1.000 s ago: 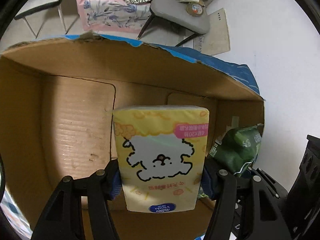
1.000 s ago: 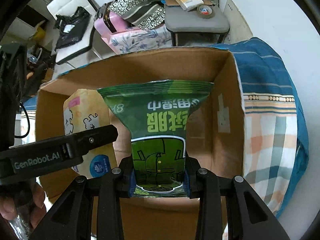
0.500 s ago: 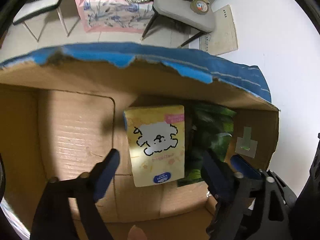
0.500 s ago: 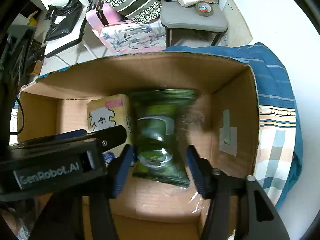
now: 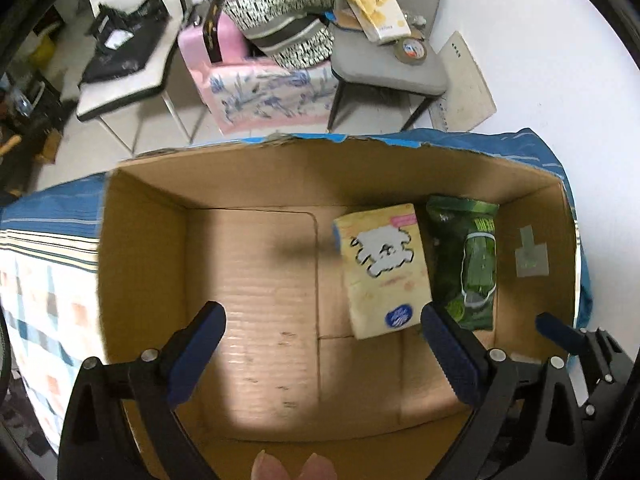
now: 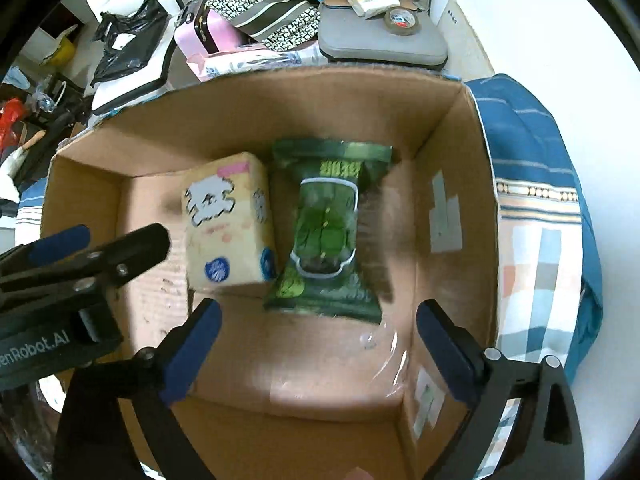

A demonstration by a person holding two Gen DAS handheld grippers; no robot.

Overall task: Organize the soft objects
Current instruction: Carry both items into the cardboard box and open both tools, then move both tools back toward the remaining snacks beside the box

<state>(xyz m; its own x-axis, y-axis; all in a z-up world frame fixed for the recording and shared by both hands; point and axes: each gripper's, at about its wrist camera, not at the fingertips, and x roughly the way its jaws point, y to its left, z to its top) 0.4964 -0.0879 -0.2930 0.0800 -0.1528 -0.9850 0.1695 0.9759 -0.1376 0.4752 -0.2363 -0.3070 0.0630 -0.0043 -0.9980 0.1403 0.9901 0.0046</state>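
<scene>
A yellow tissue pack with a white dog drawing (image 5: 384, 268) (image 6: 228, 220) lies on the floor of an open cardboard box (image 5: 248, 280) (image 6: 452, 184). A green snack bag (image 5: 468, 260) (image 6: 328, 232) lies right beside it, on its right. My left gripper (image 5: 322, 354) is open and empty above the box, nearer than both packs. It also shows at the left of the right wrist view (image 6: 80, 256). My right gripper (image 6: 318, 354) is open and empty above the box, just in front of the green bag.
The box stands on a blue and checked cloth (image 6: 540, 240) (image 5: 44, 264). Behind it are a grey chair (image 5: 392, 68) with a tape roll and a snack box, a pink suitcase (image 5: 256, 76) with striped bags, and a white chair (image 5: 120, 60).
Both grippers opened and let go of their packs, which now lie on the box floor. Both grippers then lifted up and back from the box.
</scene>
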